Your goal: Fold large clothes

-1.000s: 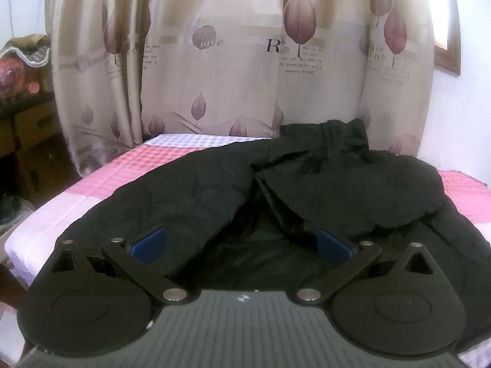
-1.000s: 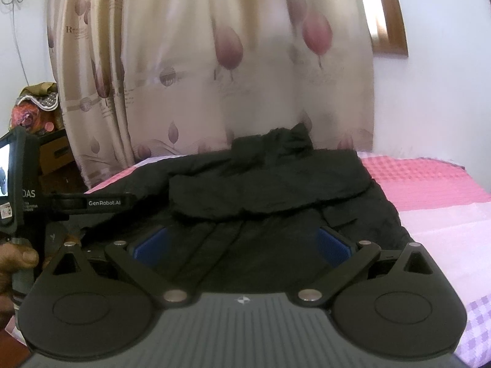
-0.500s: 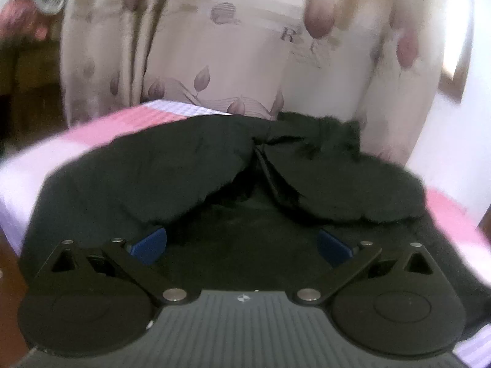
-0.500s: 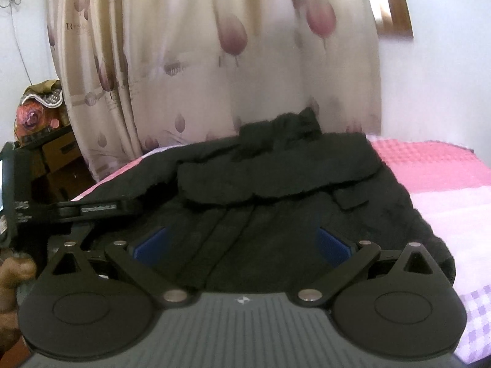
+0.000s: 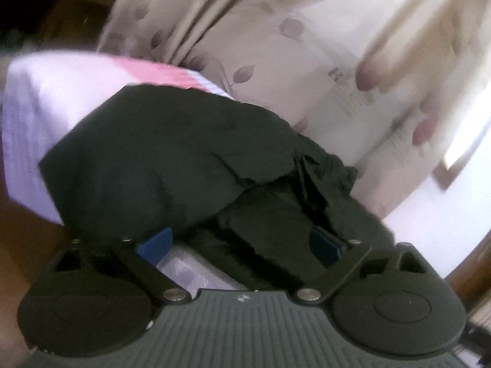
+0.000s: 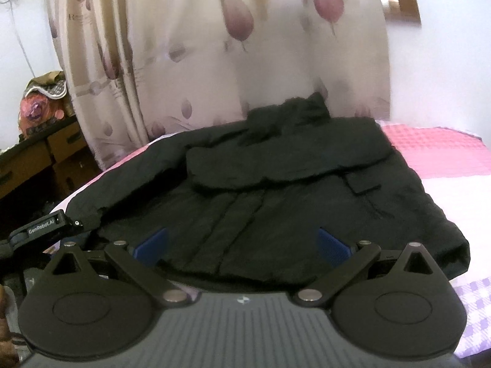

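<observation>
Right wrist: black jacket [image 6: 276, 184] lies just ahead of wide-spread, empty hand-held gripper [image 6: 242, 242].

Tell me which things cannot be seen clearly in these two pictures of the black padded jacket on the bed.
- Left wrist view: motion blur smears the beige leaf-print curtain; its printed words are unreadable.
- Left wrist view: the left gripper body hides the near hem of the black padded jacket.
- Right wrist view: the left gripper is cut off by the left edge; its fingers are out of sight.
- Right wrist view: the right gripper body covers the near edge of the pink checked bedsheet.
</observation>
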`<move>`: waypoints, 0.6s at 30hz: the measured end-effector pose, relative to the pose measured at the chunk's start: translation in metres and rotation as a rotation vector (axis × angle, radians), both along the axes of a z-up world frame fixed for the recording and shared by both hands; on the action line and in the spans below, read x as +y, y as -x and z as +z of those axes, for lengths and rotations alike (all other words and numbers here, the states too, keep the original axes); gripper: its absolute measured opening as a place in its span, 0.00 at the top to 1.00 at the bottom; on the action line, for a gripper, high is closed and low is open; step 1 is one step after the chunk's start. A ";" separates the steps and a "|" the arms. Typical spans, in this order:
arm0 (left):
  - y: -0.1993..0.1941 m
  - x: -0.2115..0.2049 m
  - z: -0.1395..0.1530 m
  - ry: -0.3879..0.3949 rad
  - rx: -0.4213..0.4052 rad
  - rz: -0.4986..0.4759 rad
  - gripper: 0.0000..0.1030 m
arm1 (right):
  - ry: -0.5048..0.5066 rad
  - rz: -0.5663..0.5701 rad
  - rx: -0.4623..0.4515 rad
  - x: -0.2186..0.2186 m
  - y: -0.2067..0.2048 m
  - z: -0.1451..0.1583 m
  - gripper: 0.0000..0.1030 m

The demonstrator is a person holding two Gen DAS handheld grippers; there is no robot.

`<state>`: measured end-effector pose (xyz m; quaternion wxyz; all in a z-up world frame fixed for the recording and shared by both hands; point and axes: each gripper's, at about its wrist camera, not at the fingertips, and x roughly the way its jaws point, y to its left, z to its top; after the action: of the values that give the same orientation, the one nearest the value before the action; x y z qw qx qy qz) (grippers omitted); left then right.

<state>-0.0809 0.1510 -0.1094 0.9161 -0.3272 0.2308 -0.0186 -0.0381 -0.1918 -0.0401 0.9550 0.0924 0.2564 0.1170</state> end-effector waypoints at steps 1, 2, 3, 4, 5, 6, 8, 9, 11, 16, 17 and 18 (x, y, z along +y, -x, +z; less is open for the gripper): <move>0.000 0.006 -0.004 0.035 -0.004 0.005 0.10 | 0.004 0.001 -0.003 0.001 0.001 0.000 0.00; 0.001 0.010 -0.007 0.068 -0.004 0.013 0.12 | 0.004 -0.001 -0.002 0.001 0.002 0.000 0.00; 0.001 0.014 -0.010 0.097 -0.002 0.024 0.14 | 0.001 -0.002 0.002 0.001 0.002 0.000 0.00; 0.000 0.018 -0.013 0.122 0.000 0.026 0.14 | -0.004 -0.002 0.009 0.001 0.001 -0.001 0.00; -0.001 0.021 -0.017 0.147 0.014 0.029 0.14 | -0.009 -0.001 0.016 0.001 0.000 -0.002 0.00; 0.000 0.024 -0.020 0.179 0.032 0.037 0.17 | -0.016 0.000 0.023 0.001 0.000 -0.003 0.00; 0.004 0.028 -0.026 0.235 0.051 0.042 0.21 | -0.027 0.002 0.034 0.001 -0.002 -0.004 0.00; 0.007 0.027 -0.026 0.251 0.059 0.037 0.22 | -0.028 0.003 0.038 0.001 -0.002 -0.005 0.00; 0.013 0.022 -0.021 0.252 0.049 0.017 0.22 | -0.026 0.004 0.045 0.002 -0.003 -0.006 0.00; 0.005 0.022 -0.027 0.262 0.043 0.030 0.22 | -0.057 0.000 0.072 0.000 -0.005 -0.011 0.00; 0.001 0.026 -0.032 0.283 0.058 0.046 0.22 | -0.063 0.001 0.080 0.000 -0.005 -0.013 0.00; -0.002 0.031 -0.038 0.310 0.079 0.068 0.22 | -0.068 0.005 0.087 0.000 -0.006 -0.014 0.00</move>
<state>-0.0784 0.1818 -0.1478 0.8450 -0.4727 0.2497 -0.0099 -0.0325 -0.1917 -0.0541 0.9390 0.1294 0.2937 0.1240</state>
